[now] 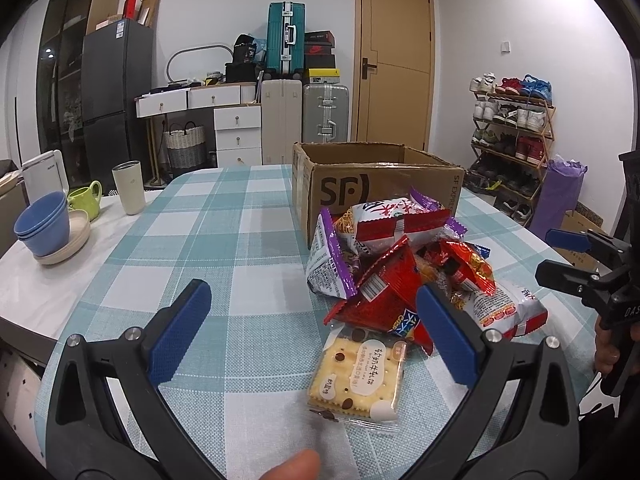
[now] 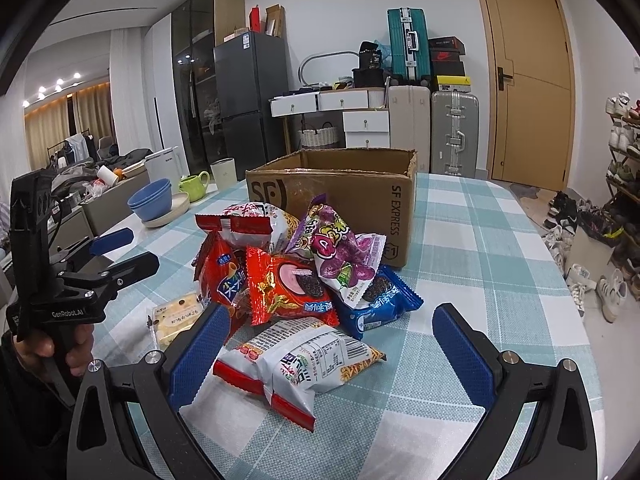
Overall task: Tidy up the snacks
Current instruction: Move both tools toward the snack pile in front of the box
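Observation:
A pile of snack packets [image 1: 404,268] lies on the checked tablecloth in front of an open cardboard SF box [image 1: 360,188]. A clear cracker packet [image 1: 358,376] lies nearest, between the fingers of my open, empty left gripper [image 1: 316,336]. In the right wrist view the pile [image 2: 304,276] sits before the box [image 2: 340,196]. A white and red noodle bag [image 2: 300,364] lies by the left finger of my open, empty right gripper [image 2: 332,352]. The left gripper [image 2: 116,252] shows at the left, the right gripper [image 1: 560,256] at the right edge of the left wrist view.
Blue bowls on a plate [image 1: 48,228], a green mug [image 1: 86,198], a white tumbler [image 1: 129,188] and a white kettle [image 1: 42,174] stand at the table's left end. Behind are a fridge [image 1: 116,96], drawers, suitcases [image 1: 324,112], a door and a shoe rack [image 1: 512,128].

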The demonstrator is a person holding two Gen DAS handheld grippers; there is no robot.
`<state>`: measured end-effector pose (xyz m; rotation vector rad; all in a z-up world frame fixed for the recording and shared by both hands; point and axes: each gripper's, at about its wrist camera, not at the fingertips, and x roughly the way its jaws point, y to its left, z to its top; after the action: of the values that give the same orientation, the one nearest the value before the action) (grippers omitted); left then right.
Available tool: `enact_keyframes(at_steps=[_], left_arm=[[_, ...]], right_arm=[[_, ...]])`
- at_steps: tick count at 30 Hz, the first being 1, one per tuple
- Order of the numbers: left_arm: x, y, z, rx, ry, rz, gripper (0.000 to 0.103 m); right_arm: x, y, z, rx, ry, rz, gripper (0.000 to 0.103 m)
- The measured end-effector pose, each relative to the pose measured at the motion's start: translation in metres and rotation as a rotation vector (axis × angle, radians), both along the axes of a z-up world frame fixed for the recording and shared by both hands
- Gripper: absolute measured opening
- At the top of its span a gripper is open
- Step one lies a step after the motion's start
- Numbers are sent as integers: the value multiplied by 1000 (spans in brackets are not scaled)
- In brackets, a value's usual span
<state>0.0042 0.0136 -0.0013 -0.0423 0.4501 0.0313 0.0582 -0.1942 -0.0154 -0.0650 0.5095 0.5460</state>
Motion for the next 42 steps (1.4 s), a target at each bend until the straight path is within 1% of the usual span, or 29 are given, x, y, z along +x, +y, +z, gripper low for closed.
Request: enact_keyframes(at_steps=[4,11,18,22,29,33,39,42], left_arm=[[-1,1,0,1,-5,-1,102],[-2,2,1,2,-6,4,102],[-4,0,1,15,10,2,102],[1,-3,-1,14,37,0,102],[3,-1,-2,5,39,0,102],[3,-1,-3,14,46,-4,102],[3,-1,-2,4,62,-24,102],[5,-2,-3,13,74,-28,102]], right_arm=[[3,2,0,-4,9,-4,103],[11,3,-5,-20,57,-27,103],[13,2,-9,-15,88,-28,103],[14,3,-9,-10,102,-24,103],[17,9,-12,-12,143,-17,103],[18,13,-14,-11,161,-5,103],[18,21,-16,-38,173,5,103],[19,24,-19,-49,189,8,103]])
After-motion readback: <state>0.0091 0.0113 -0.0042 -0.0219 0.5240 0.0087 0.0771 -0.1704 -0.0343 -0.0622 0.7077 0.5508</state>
